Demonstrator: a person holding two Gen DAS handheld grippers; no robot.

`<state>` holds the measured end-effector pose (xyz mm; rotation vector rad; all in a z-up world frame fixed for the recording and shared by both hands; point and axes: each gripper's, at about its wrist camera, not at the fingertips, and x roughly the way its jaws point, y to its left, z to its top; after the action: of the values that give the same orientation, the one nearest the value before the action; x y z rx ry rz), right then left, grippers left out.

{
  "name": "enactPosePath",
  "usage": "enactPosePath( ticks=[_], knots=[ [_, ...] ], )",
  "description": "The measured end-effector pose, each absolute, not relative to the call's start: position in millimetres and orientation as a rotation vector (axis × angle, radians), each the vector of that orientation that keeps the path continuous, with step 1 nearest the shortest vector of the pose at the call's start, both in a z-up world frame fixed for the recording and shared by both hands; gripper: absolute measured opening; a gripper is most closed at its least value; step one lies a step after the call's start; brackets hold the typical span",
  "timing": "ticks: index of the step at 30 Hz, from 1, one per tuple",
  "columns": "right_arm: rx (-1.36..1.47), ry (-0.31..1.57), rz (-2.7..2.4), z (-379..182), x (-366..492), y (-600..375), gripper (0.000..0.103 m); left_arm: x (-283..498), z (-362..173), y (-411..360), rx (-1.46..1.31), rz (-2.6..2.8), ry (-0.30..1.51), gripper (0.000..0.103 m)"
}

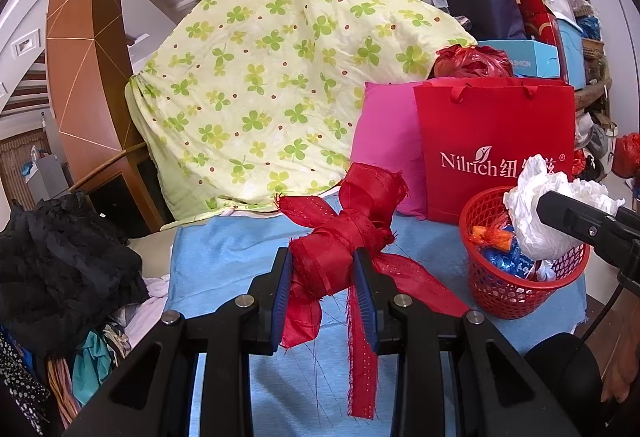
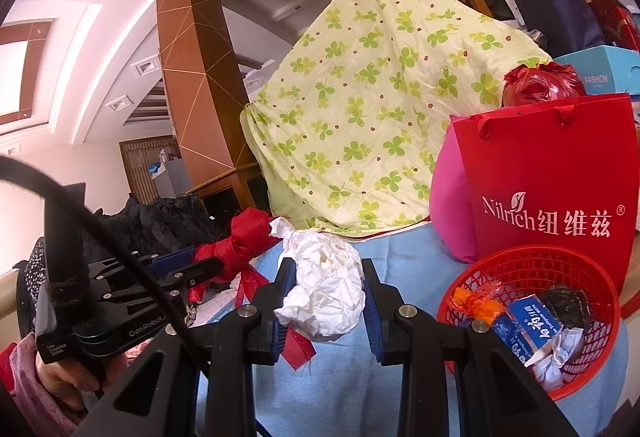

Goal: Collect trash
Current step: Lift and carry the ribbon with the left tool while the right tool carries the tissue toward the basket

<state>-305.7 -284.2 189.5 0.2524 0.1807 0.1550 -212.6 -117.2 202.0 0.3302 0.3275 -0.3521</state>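
My left gripper (image 1: 325, 279) is shut on a knotted red ribbon (image 1: 340, 237) and holds it above the blue cloth (image 1: 224, 261); ribbon tails hang down. It also shows in the right wrist view (image 2: 200, 261) at the left, with the ribbon (image 2: 244, 241). My right gripper (image 2: 330, 291) is shut on a crumpled white tissue (image 2: 324, 293), held left of the red mesh basket (image 2: 592, 369). In the left wrist view the tissue (image 1: 536, 213) hangs over the basket (image 1: 516, 293). The basket holds wrappers and crumpled paper.
A red Nilrich paper bag (image 1: 496, 141) and a pink cushion (image 1: 384, 141) stand behind the basket. A green clover-print quilt (image 1: 280, 69) rises at the back. Black clothing (image 1: 60, 257) is piled at the left. Boxes and bags are stacked at the back right.
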Motion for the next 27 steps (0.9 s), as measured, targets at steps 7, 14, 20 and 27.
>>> enactPosePath(
  ticks=[7,14,20,27],
  knots=[
    [0.262,0.174,0.147,190,-312,-287,0.033,-213,200,-123,0.339,-0.36,0.331,0.033],
    [0.271,0.174,0.144,189,-314,-289,0.034,-214,198,-127,0.347,-0.368,0.337,0.033],
    [0.281,0.17,0.134,189,-317,-293,0.034,-214,197,-132,0.358,-0.377,0.34,0.033],
    [0.293,0.167,0.126,188,-321,-297,0.034,-216,195,-139,0.373,-0.388,0.344,0.033]
  ],
)
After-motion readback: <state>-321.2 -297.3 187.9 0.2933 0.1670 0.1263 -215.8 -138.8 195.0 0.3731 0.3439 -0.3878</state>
